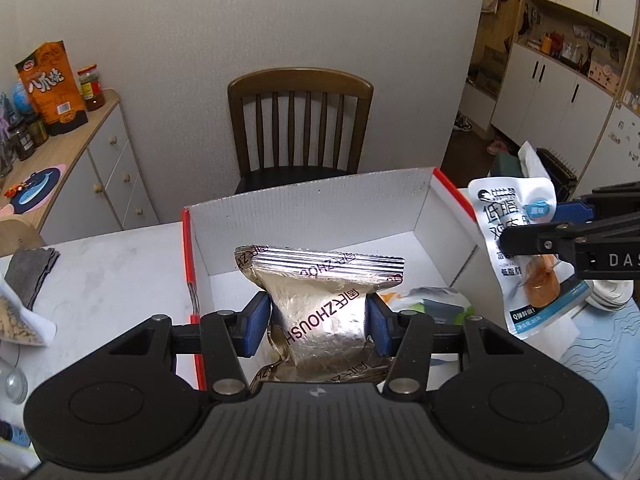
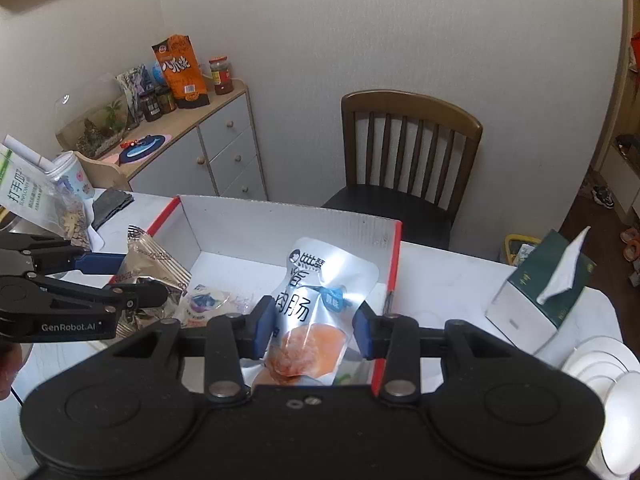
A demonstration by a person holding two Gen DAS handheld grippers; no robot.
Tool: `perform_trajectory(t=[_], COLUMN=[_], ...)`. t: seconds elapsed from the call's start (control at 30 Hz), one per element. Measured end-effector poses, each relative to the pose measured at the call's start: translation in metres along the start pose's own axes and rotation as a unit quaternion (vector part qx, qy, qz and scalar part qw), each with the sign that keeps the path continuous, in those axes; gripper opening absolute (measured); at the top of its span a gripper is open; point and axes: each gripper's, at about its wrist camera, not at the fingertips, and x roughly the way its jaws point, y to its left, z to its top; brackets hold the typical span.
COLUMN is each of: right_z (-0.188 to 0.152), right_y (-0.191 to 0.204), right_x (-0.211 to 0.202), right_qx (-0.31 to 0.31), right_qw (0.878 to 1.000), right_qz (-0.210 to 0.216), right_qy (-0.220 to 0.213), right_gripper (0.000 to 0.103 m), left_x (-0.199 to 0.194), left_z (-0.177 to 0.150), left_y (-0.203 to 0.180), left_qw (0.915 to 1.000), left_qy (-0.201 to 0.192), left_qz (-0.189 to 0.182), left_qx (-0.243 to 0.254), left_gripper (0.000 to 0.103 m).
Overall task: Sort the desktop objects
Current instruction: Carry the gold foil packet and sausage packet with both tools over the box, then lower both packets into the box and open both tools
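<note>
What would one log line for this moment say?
left claw: shut on silver packet | right claw: shut on sausage pouch | both above white box

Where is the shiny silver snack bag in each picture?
Left wrist view: silver snack bag sits bottom centre, pinched in the left gripper.
Right wrist view: silver snack bag is at the left edge, beside the box.
Shared landmark: the white box with red edges.

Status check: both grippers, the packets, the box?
Left gripper shut on silver packet. Right gripper shut on sausage pouch. Both over open box; nothing blocking.
</note>
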Motion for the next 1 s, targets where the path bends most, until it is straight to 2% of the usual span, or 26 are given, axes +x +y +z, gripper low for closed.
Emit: perform_trajectory(t=[0.53,1.0], right_z=[0.009,0.0], right_y=[0.003,0.013], right_x=[0.079,0.116], right_qx=[-0.01,-0.041], right_qw=[0.999,0.996], right_qz=[-0.002,-0.005], right_qy=[0.037,0.077], right_gripper=[0.04,0.038], left_x=[0.056,0.074], left_z=[0.001,-0.006], left_y=[0.008,0.005], left_qw=[0.9989,0.9969], left_qy=[0.045,0.072], left_qz=[0.004,-0.015], left_qx=[0.014,0.028], left_gripper=[0.051,0.051])
